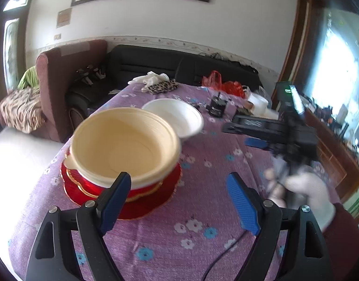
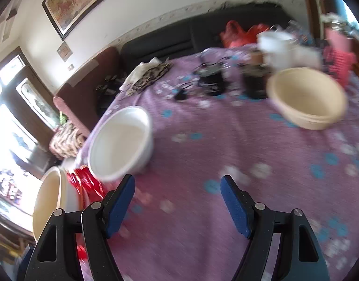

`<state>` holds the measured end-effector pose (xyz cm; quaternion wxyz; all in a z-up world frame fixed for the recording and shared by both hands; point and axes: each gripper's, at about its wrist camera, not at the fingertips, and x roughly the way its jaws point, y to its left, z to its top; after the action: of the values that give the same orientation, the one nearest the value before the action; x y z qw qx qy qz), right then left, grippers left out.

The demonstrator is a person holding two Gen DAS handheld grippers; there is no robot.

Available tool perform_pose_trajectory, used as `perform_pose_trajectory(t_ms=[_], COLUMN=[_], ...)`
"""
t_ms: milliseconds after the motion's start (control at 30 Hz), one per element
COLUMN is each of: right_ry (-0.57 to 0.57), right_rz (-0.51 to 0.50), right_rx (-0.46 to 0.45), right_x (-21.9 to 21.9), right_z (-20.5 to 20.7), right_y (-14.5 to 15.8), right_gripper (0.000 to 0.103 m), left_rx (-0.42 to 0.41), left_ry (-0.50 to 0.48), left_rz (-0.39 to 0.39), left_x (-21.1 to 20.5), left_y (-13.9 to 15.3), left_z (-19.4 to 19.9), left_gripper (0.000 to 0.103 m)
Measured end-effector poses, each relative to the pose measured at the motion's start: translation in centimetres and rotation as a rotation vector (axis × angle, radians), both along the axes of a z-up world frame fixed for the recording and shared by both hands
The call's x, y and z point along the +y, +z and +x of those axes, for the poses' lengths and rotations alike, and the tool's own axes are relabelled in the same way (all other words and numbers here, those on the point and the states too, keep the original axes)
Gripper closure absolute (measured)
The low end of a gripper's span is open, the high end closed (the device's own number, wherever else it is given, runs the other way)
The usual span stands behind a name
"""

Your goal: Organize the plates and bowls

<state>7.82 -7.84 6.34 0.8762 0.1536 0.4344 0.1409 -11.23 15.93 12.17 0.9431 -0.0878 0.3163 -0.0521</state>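
In the left wrist view a stack of cream bowls (image 1: 125, 142) sits on red plates with gold rims (image 1: 142, 208) at the left of the purple flowered tablecloth (image 1: 203, 210). A white bowl (image 1: 177, 114) stands just behind the stack. My left gripper (image 1: 179, 201) is open, and its left finger overlaps the near edge of the stack. My right gripper (image 1: 240, 132) is open at the right, held by a gloved hand (image 1: 308, 192). In the right wrist view my right gripper (image 2: 178, 196) is open over bare cloth. The white bowl (image 2: 121, 145) is ahead on its left, and another cream bowl (image 2: 308, 98) is far right.
Black gadgets (image 2: 212, 79), white containers (image 2: 278, 44) and red bags (image 2: 240, 32) crowd the table's far side. A leopard-print cloth (image 1: 160, 86) and white gloves lie at the far edge. A black cable (image 1: 217, 262) runs across the near cloth. Sofas stand behind the table.
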Motion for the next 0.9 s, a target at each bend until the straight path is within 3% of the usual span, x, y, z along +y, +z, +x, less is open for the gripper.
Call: perform_pose_trajectory(t_ms=[233, 267, 300, 367, 400, 500, 667, 900], right_ry=[0.021, 0.017, 0.014, 0.018, 0.018, -0.002, -0.024, -0.006], right_rz=[0.024, 0.024, 0.036, 0.065, 0.079, 0.042, 0.001, -0.035], right_rx=[0.127, 0.142, 0.164, 0.197, 0.214, 0.213, 0.219, 0.274], right_x=[5.6, 5.9, 6.3, 6.4, 6.4, 5.5, 1.8, -6.2], right_z=[7.5, 8.0, 8.7, 9.3, 9.4, 8.8, 6.2, -1.2], right_y=[-3.2, -3.6, -4.3, -5.1, -5.4, -5.4, -4.6, -3.6], right_gripper=[0.023, 0.027, 0.034, 0.08, 0.085, 0.09, 0.09, 0.09], left_rx=[0.017, 0.016, 0.016, 0.013, 0.012, 0.017, 0.015, 0.002], left_ry=[0.007, 0.007, 0.007, 0.006, 0.005, 0.003, -0.016, -0.087], left_rz=[-0.021, -0.022, -0.023, -0.028, -0.03, -0.046, -0.049, -0.036], left_x=[1.7, 1.9, 2.0, 2.2, 2.3, 2.3, 1.6, -1.7], left_y=[-0.4, -0.4, -0.4, -0.3, -0.3, -0.1, 0.2, 1.3], left_z=[1.1, 1.1, 1.2, 1.4, 1.4, 1.4, 1.1, 0.5], left_gripper=[0.02, 0.02, 0.02, 0.02, 0.02, 0.02, 0.02, 0.02])
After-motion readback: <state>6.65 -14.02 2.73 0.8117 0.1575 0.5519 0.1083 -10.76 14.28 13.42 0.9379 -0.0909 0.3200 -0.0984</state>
